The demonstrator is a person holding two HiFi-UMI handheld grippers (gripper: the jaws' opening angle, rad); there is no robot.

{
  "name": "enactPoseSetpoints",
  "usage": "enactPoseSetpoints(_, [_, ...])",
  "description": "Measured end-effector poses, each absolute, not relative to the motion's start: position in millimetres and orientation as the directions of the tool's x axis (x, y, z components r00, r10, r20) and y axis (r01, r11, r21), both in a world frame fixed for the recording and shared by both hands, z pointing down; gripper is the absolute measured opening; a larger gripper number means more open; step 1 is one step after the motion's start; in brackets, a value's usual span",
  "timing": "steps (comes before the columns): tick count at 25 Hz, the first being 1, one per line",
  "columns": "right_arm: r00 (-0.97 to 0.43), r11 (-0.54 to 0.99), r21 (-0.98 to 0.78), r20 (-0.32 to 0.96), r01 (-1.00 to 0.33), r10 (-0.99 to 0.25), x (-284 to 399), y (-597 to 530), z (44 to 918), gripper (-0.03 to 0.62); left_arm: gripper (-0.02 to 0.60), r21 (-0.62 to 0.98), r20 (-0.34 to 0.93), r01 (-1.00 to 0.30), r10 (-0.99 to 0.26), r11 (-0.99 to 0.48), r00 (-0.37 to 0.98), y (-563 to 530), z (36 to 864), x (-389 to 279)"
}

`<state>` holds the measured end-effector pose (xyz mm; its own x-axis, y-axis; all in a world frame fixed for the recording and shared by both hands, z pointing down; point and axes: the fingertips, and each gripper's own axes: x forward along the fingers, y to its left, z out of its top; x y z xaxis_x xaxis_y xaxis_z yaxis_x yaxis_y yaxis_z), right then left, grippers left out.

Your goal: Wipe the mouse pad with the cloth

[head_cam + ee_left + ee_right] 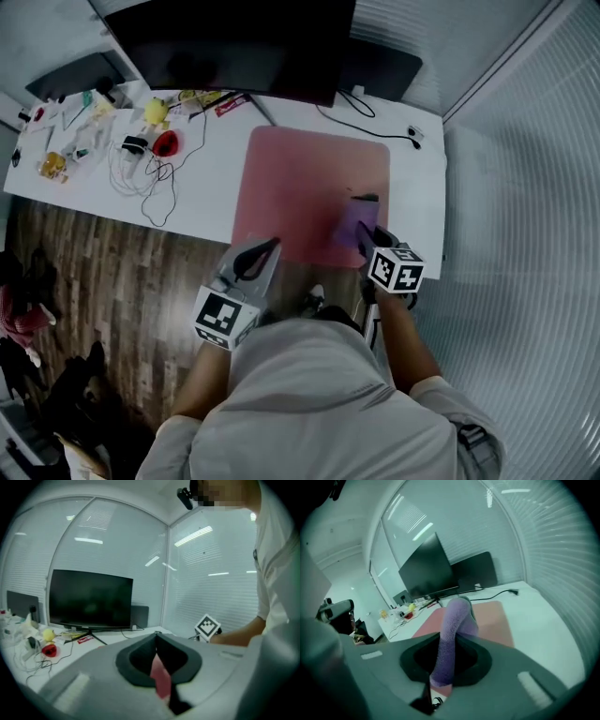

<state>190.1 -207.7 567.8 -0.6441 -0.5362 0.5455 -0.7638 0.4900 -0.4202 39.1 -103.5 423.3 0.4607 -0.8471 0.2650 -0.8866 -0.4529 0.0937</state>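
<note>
**Cloth on the mouse pad**

Forearm outstretched, the right hand-held gripper [367, 230] clamps a purple cloth [353, 221] over the pink mouse pad [300, 173] on the white desk [211, 192]. The left hand-held gripper [265, 249], jaws together and empty, points at the pad's near edge.

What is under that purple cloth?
The pink mouse pad lies under the purple cloth, which the right hand-held gripper clamps. The patch of pad beneath the cloth is covered and cannot be seen.
</note>
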Motion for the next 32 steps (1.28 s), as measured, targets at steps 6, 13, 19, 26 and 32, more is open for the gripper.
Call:
enactPoseSetpoints(6, [-0.788, 0.654, -0.47, 0.504, -0.593, -0.353, 27.2, -153.2, 562.5, 0.048, 0.003, 0.098, 0.289, -0.948, -0.903, -0.303, 0.319, -44.6, 426.0, -64.5])
enactPoseSetpoints(13, [-0.857, 0.744, -0.505, 0.484, -0.437, -0.175, -125.3, -89.6, 574.7, 0.048, 0.003, 0.109, 0.309, -0.973, -0.923, -0.206, 0.23, 12.3, 433.0, -155.6])
enactPoseSetpoints(19, [-0.821, 0.728, -0.495, 0.548, -0.475, -0.163, -183.7, -74.8, 619.2, 0.048, 0.003, 0.107, 0.313, -0.976, -0.925, -0.189, 0.214, 40.1, 438.2, -204.0])
enactPoseSetpoints(26, [-0.71, 0.65, -0.433, 0.662, -0.625, -0.242, -150.3, -88.1, 665.7, 0.048, 0.003, 0.109, 0.318, -0.963, -0.909, -0.246, 0.269, 36.4, 445.2, -212.5])
enactPoseSetpoints(32, [-0.662, 0.604, -0.402, 0.688, -0.688, -0.296, -89.4, -101.1, 672.9, 0.048, 0.003, 0.111, 0.304, -0.935, -0.885, -0.336, 0.354, 7.6, 442.9, -173.1])
